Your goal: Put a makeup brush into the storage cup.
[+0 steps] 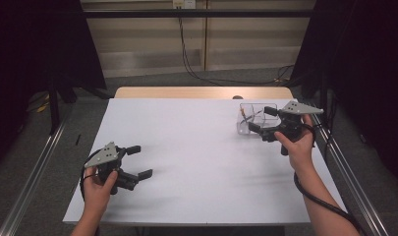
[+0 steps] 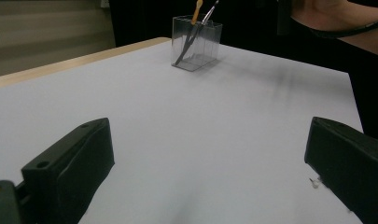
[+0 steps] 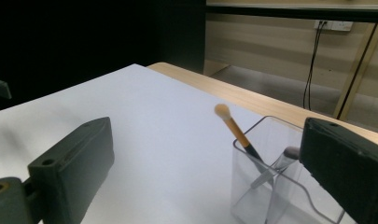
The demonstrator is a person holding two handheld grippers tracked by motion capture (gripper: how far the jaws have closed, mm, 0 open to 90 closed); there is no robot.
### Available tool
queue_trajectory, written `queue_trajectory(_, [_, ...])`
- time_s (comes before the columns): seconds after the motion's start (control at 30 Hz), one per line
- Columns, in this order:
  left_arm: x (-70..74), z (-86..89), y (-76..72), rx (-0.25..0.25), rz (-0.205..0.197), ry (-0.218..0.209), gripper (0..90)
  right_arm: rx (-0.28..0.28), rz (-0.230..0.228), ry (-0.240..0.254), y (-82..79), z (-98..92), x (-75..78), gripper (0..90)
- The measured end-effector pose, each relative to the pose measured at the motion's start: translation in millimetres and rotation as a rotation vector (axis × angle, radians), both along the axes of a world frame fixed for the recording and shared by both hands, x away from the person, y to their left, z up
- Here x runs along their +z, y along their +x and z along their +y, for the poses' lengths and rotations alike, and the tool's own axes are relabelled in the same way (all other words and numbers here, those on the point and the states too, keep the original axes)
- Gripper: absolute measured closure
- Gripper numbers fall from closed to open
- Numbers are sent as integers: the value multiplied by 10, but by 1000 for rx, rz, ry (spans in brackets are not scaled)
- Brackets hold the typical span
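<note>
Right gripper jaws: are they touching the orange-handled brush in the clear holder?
Apart. In the right gripper view the right gripper stands open, and the orange-handled brush leans in the clear holder between the jaws, with table showing either side of it.

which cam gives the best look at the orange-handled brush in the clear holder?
Right gripper view: the orange-handled brush is close, leaning in the clear holder, tip up. Left gripper view shows it far off and small; high view barely resolves it behind the right gripper.
</note>
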State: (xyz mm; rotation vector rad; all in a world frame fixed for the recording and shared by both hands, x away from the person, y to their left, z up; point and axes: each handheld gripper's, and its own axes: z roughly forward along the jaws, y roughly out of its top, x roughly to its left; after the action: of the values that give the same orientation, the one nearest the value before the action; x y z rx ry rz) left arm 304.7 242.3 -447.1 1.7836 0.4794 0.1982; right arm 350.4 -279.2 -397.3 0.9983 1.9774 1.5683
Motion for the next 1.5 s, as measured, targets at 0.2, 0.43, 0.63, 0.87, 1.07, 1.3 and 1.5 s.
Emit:
queue_trajectory(0.2, [3, -2, 0, -1, -1, 0, 12, 7, -6, 4, -74, -7, -20, 24])
queue_trajectory(0.43, [8, 10, 1, 2, -4, -3, 12, 17, 0, 1, -138, -17, -84, 24])
queue_trajectory(0.63, [10, 17, 1, 5, -4, -3, 12, 22, 3, -2, -190, -26, -126, 24])
queue_trajectory(0.87, [13, 20, 1, 5, -7, -2, 12, 27, -2, 0, -254, -28, -151, 24])
queue_trajectory(1.07, [17, 18, -2, 5, -6, -2, 12, 31, -4, -10, -312, -32, -172, 24])
queue_trajectory(1.3, [17, 18, -4, 5, -7, -2, 12, 41, -5, -15, -371, -35, -193, 24])
queue_trajectory(1.5, [16, 22, -4, 7, -6, -4, 12, 40, 1, -16, -418, -57, -233, 24])
